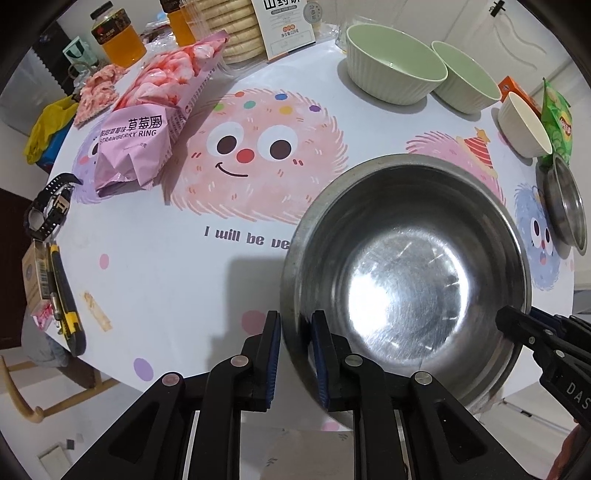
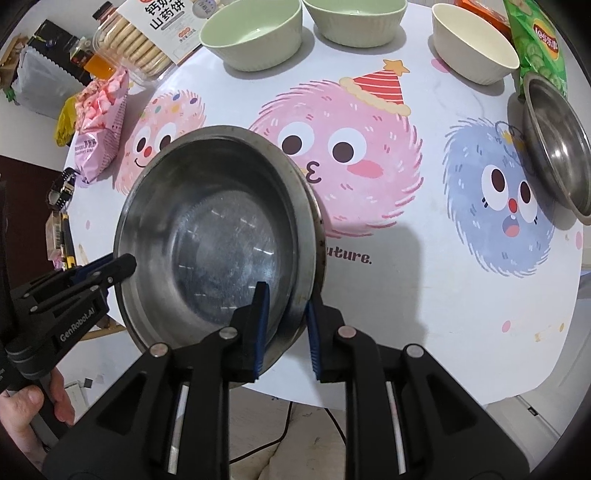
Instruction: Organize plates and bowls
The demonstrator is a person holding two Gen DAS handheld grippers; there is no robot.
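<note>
A large steel bowl (image 1: 406,277) (image 2: 221,229) sits tilted near the table's front edge; in the right wrist view a second rim shows around it, as if two are nested. My left gripper (image 1: 295,350) (image 2: 127,264) is shut on its left rim, one pad outside and one inside. My right gripper (image 2: 288,321) (image 1: 508,323) straddles the opposite rim with its pads slightly apart, not pressing. At the back stand two green bowls (image 1: 395,70) (image 1: 469,81) and a cream bowl (image 1: 524,125). A small steel bowl (image 2: 557,147) leans at the right edge.
The round table (image 1: 184,277) has a cartoon cover. Pink snack bags (image 1: 144,122), a biscuit box (image 1: 280,26) and juice bottles (image 1: 118,37) crowd the back left. A watch (image 1: 48,206) and utility knife (image 1: 66,295) lie at the left edge. A green chips bag (image 2: 535,44) stands back right.
</note>
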